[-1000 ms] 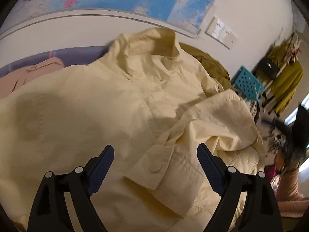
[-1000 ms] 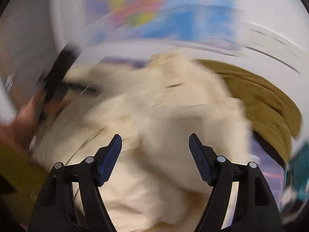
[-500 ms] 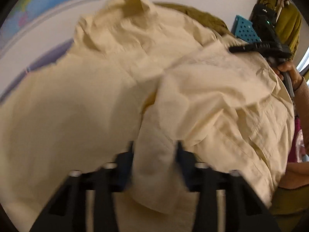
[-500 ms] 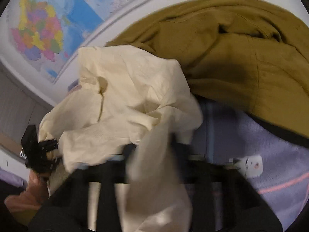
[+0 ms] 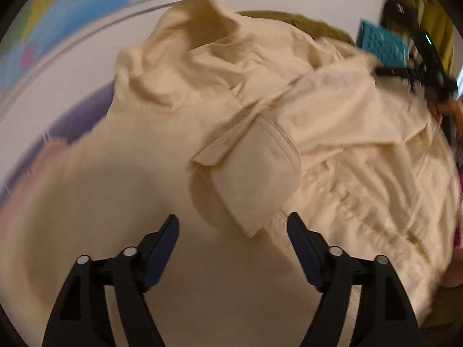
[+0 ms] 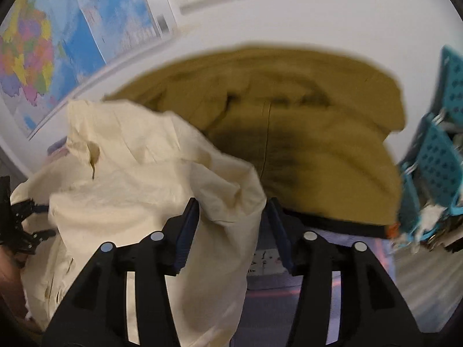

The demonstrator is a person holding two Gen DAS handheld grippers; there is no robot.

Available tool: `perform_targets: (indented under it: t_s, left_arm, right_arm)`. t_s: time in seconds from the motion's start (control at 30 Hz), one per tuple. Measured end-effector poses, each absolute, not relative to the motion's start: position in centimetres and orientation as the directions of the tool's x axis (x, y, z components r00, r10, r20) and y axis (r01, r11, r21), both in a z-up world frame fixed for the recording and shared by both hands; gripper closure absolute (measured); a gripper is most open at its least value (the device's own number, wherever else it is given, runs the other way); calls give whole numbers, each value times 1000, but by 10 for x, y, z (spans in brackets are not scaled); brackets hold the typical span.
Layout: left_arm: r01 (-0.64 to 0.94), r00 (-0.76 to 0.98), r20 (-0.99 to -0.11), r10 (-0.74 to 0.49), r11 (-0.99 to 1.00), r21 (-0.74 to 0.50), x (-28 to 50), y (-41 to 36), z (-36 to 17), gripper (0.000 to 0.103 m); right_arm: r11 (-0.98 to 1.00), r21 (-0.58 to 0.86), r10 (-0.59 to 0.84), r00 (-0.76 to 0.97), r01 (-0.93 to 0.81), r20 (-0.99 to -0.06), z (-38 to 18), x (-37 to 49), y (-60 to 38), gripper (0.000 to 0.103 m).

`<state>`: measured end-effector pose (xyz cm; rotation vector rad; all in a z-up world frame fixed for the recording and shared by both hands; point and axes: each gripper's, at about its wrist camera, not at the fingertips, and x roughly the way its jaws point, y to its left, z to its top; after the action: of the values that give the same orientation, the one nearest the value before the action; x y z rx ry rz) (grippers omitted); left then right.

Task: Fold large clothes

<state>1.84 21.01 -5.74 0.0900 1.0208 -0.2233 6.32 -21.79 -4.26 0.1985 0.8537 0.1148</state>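
The cream jacket [image 5: 179,173] lies spread on the surface, which has a lilac cover [image 6: 318,289], with its collar toward the wall with the map [image 6: 37,46]. One sleeve is folded across the body, and its cuff [image 5: 254,179] rests on the front panel, just ahead of the left tool [image 5: 233,228]. The fingers of this tool stand wide apart and hold nothing; the cuff lies free between and beyond them.

In the right wrist view, the right tool [image 6: 233,217] has a thick bunch of the cream cloth between its fingers. The fingers are rather close, but I cannot tell if they really press the cloth or only stand around it. Behind lies an olive jacket [image 6: 303,133], partly under the cream one.

I judge the step in hand is folding the sleeves inward, with the first sleeve already placed. The next move probably calls for the right tool to carry its bunch over the body and lay it flat, without dragging the olive jacket. The left tool could press the cuff down so the first fold does not slip.
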Motion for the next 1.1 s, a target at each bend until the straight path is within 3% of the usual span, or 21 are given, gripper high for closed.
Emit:
perform_targets:
  t_s: [0.1, 0.23, 0.3, 0.33, 0.37, 0.43, 0.53, 0.6, 0.67, 0.7, 0.8, 0.87, 0.93, 1.1]
  left_arm:
    - [206, 529, -828, -187, 975, -89, 14, 226, -49, 27]
    - [208, 506, -824, -257, 963, -173, 27, 227, -45, 29]
    - [200, 471, -843, -261, 962, -187, 36, 216, -55, 52]
    - [205, 450, -849, -276, 957, -203, 37, 213, -60, 68]
    - [211, 439, -853, -282, 955, -207, 39, 210, -63, 77]
    - [226, 446, -857, -259, 959, -172, 37, 201, -67, 78]
    - [227, 448, -861, -239, 963, -149, 26, 199, -63, 77]
    - [220, 462, -854, -237, 964, -149, 12, 206, -58, 69]
    - [199, 491, -848, -202, 973, -117, 1, 211, -53, 56]
    - [181, 508, -843, -176, 979, -96, -6, 215, -49, 54]
    - [145, 555, -818, -152, 986, -84, -25, 226, -34, 38]
    - [119, 596, -791, -141, 989, -87, -39, 235, -22, 34]
    - [75, 636, -764, -108, 994, -79, -56, 249, -10, 31]
    - [-45, 696, -718, -15, 997, -64, -97, 285, 14, 27]
  right_arm:
    - [969, 195, 242, 713, -150, -658, -7, 43, -188, 51]
    - [906, 116, 373, 637, -407, -675, 1, 35, -110, 48]
    - [868, 87, 403, 590, -489, -700, -9, 36, -71, 49]
    - [842, 82, 421, 555, -533, -718, -18, 40, -49, 53]
    - [821, 72, 427, 526, -566, -735, -27, 44, -30, 57]
    - [794, 108, 450, 459, -598, -766, -44, 52, -8, 69]
    - [754, 136, 436, 335, -643, -835, -77, 52, 12, 81]
    - [747, 118, 395, 295, -654, -870, -89, 47, 17, 81]
    - [737, 153, 422, 271, -658, -865, -85, 40, 12, 81]
    - [736, 172, 441, 270, -655, -856, -78, 38, 10, 81]
    - [741, 156, 472, 342, -653, -813, -50, 34, 6, 80]
    - [738, 170, 511, 376, -653, -773, -33, 35, 12, 77]
    - [732, 183, 532, 382, -657, -756, -30, 45, 21, 66]
    - [737, 245, 514, 288, -630, -808, -68, 67, 49, 65]
